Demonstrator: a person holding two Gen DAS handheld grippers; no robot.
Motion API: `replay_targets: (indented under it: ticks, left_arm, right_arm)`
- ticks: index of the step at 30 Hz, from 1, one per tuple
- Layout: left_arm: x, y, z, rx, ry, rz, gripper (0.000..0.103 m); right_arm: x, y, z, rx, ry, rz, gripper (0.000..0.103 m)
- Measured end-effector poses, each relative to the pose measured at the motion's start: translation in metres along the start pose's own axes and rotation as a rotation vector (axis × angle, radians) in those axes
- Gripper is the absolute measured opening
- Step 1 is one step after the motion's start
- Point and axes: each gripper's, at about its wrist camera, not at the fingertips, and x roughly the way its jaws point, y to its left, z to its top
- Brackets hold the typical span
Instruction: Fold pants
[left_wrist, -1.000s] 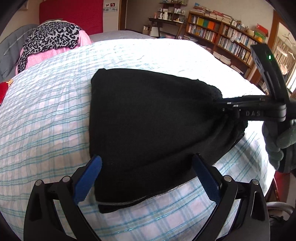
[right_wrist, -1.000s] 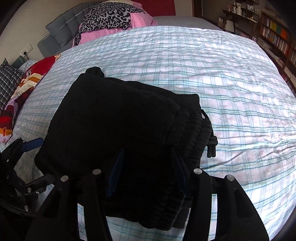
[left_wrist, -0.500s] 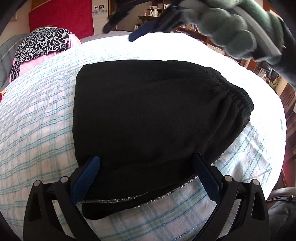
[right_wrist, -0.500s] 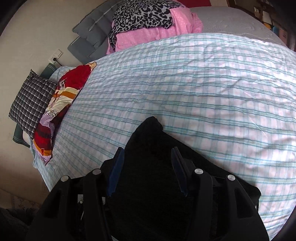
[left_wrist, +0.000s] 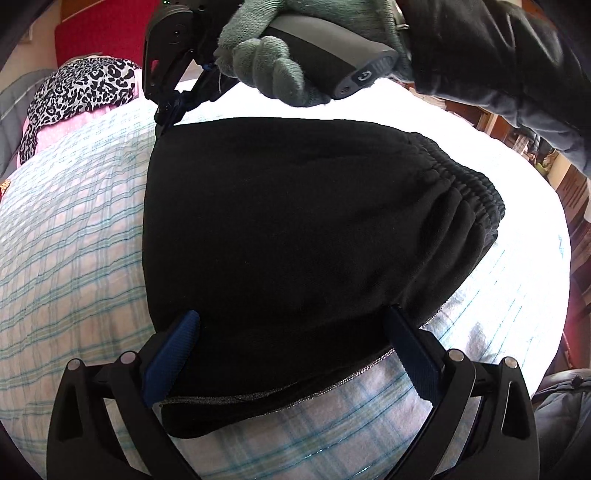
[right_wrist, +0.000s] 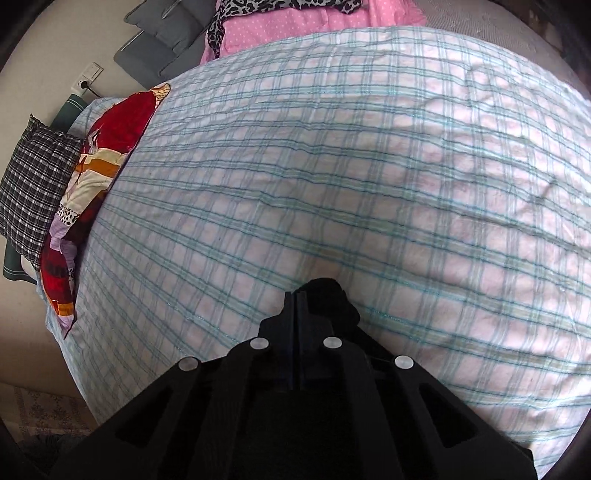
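Black pants (left_wrist: 295, 240) lie folded into a thick pad on the checked bed sheet (left_wrist: 66, 258), elastic waistband (left_wrist: 476, 195) to the right. My left gripper (left_wrist: 291, 350) is open, its blue pads (left_wrist: 173, 354) spread wide over the pad's near edge without pinching it. A gloved hand (left_wrist: 273, 62) holds my right gripper (left_wrist: 164, 118) at the pad's far left corner. In the right wrist view the right gripper (right_wrist: 295, 295) has its fingers pressed together, with a bump of black pants (right_wrist: 332, 295) fabric at their tips.
Pink bedding with a leopard-print cloth (left_wrist: 81, 88) lies at the head of the bed. A red patterned pillow (right_wrist: 96, 173) and a checked cushion (right_wrist: 33, 184) sit at the bed's left edge. Bookshelves (left_wrist: 576, 184) stand to the right. Bare sheet (right_wrist: 369, 166) stretches beyond the pants.
My right gripper left the waistband, swept across over the pad to its far left corner and went from open to shut there. The left gripper stayed open at the near edge.
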Motion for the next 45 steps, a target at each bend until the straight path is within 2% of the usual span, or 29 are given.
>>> replay_targets:
  ticks: [6, 10, 11, 12, 13, 14, 17, 19, 21, 23, 25, 27, 30, 34, 38, 41, 45]
  left_arm:
    - [0.0, -0.002, -0.001, 0.005, 0.002, 0.006, 0.098]
    - [0.001, -0.002, -0.001, 0.007, 0.004, 0.008, 0.098]
    - [0.001, -0.002, -0.001, 0.007, 0.005, 0.009, 0.098]
    - [0.001, -0.005, 0.003, 0.007, 0.007, 0.01, 0.098]
    - [0.001, -0.005, 0.003, 0.006, 0.007, 0.011, 0.098]
    - [0.001, -0.006, 0.002, 0.006, 0.008, 0.013, 0.098]
    - [0.001, -0.007, 0.002, 0.007, 0.009, 0.023, 0.098]
    - [0.001, -0.009, 0.002, 0.015, 0.007, 0.029, 0.098]
    - [0.0, -0.011, 0.001, 0.017, 0.01, 0.034, 0.098]
    - [-0.001, -0.013, 0.0, 0.019, 0.012, 0.037, 0.098]
    - [-0.001, -0.013, 0.0, 0.018, 0.014, 0.039, 0.098]
    - [-0.002, -0.013, -0.001, 0.017, 0.017, 0.038, 0.098]
    - [-0.006, -0.013, -0.002, 0.019, 0.02, 0.035, 0.098]
    - [-0.015, -0.01, 0.0, 0.0, 0.02, 0.029, 0.098]
    - [-0.029, -0.01, 0.002, -0.004, 0.001, 0.026, 0.098]
    - [-0.041, -0.01, 0.003, -0.01, -0.023, 0.037, 0.098]
    - [-0.049, -0.005, 0.012, -0.039, -0.046, 0.073, 0.098]
  right_arm:
    - [0.011, 0.004, 0.004, -0.03, -0.004, -0.03, 0.001]
    - [-0.001, 0.002, 0.001, -0.026, -0.011, 0.004, 0.003]
    - [-0.007, 0.001, 0.001, -0.019, -0.021, -0.004, 0.013]
    - [-0.016, -0.002, 0.0, -0.009, -0.041, -0.009, 0.037]
    - [-0.025, -0.003, -0.002, -0.004, -0.069, -0.017, 0.046]
    - [-0.033, -0.003, -0.003, -0.002, -0.091, -0.018, 0.048]
    - [-0.044, 0.001, -0.007, -0.01, -0.113, 0.007, 0.048]
    - [-0.037, 0.008, -0.009, -0.034, -0.09, -0.001, 0.048]
    - [-0.018, 0.01, -0.011, -0.043, -0.04, -0.038, 0.048]
    - [0.008, 0.004, -0.015, -0.052, 0.01, -0.118, 0.048]
    - [0.025, -0.007, -0.022, -0.036, 0.05, -0.13, 0.048]
    - [0.017, -0.015, -0.027, -0.008, 0.019, -0.086, 0.048]
    - [-0.024, -0.02, -0.037, -0.004, -0.071, -0.06, 0.049]
    - [-0.093, -0.029, -0.07, -0.02, -0.187, -0.113, 0.049]
    - [-0.149, -0.034, -0.13, -0.024, -0.267, -0.181, 0.049]
    - [-0.169, -0.036, -0.185, 0.002, -0.288, -0.202, 0.049]
    - [-0.175, -0.032, -0.246, 0.011, -0.286, -0.26, 0.05]
